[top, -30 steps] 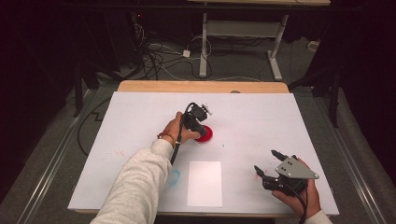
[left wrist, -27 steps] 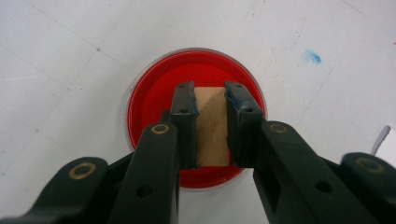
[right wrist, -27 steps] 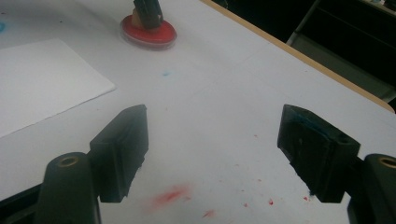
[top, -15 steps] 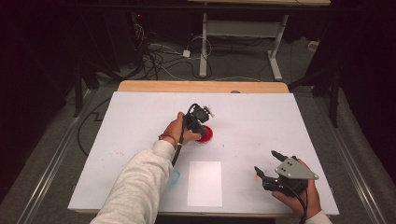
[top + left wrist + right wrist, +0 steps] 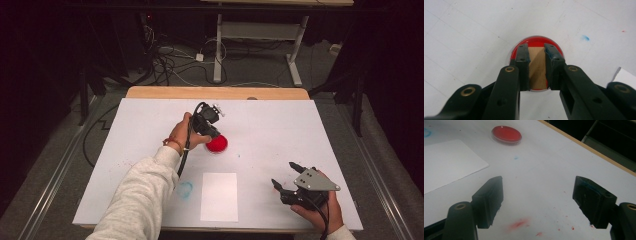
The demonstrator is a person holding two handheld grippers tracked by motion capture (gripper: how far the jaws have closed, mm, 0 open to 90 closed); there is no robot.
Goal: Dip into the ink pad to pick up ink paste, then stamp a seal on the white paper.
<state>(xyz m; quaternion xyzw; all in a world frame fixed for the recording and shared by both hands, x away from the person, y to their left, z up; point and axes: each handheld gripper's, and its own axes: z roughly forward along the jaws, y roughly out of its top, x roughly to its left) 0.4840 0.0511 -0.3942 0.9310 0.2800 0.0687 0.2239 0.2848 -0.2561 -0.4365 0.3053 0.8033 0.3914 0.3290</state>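
The left gripper was clamped on a wooden block above the red dish, mid-table. Best practice was a vertical lift, grip unchanged. The right gripper stood wide open, empty, near the front right corner.

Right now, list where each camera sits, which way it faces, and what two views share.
High view: above the near table edge, looking forward and down; both forearms, left gripper, right gripper.
Left gripper view: looks down its shut jaws at a tan wooden block over the round red paint dish.
Right gripper view: looks low across the table between open jaws.
Shared: the dish and white paper sheet.
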